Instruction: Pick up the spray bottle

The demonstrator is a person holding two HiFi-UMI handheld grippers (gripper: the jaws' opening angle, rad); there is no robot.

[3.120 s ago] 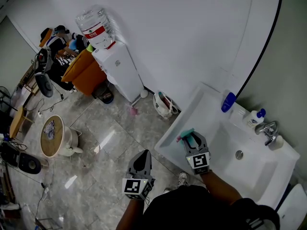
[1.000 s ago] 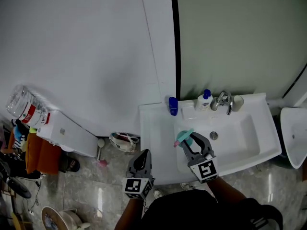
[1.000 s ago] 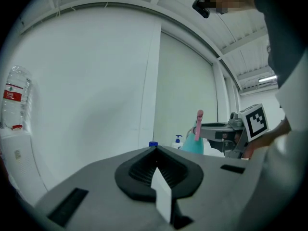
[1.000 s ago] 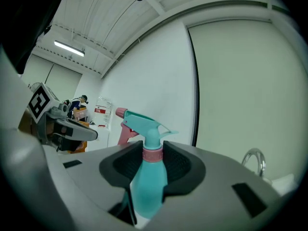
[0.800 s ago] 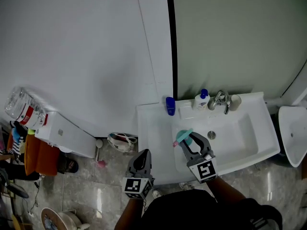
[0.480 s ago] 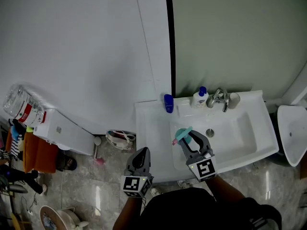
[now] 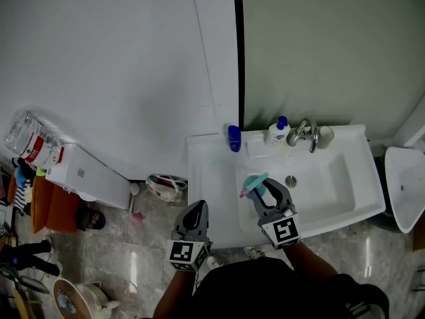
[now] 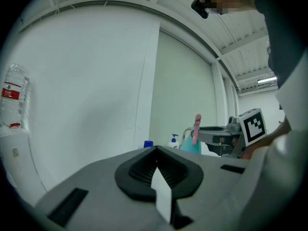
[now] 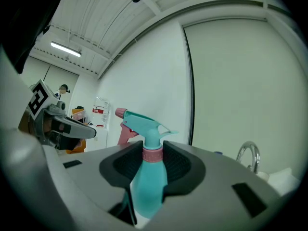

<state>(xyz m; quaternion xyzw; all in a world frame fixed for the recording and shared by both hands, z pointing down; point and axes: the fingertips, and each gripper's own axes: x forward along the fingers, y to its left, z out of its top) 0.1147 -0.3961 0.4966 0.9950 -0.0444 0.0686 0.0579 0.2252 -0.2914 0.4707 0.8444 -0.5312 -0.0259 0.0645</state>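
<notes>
A teal spray bottle (image 7: pixel 253 182) with a pink trigger hangs above the left part of the white sink (image 7: pixel 345 198). My right gripper (image 7: pixel 263 191) is shut on it. In the right gripper view the dark pads clamp the spray bottle (image 9: pixel 148 179) just under its pink collar, and the right gripper (image 9: pixel 147 154) points level toward the wall. My left gripper (image 7: pixel 196 211) is lower left, off the sink's front corner, jaws together and holding nothing. From the left gripper (image 8: pixel 155 163) view, the spray bottle (image 8: pixel 192 142) shows at the right.
At the sink's back edge stand a blue bottle (image 7: pixel 234 138), a white soap dispenser (image 7: pixel 277 131), a chrome faucet (image 7: pixel 305 133) and a cup (image 7: pixel 325 137). A water dispenser (image 7: pixel 83 176) stands on the floor at left. Another white fixture (image 7: pixel 405 188) is at the right.
Three seconds ago the head view looked across the room; it now faces the sink squarely. Over the last second both grippers stay put, the bottle still held.
</notes>
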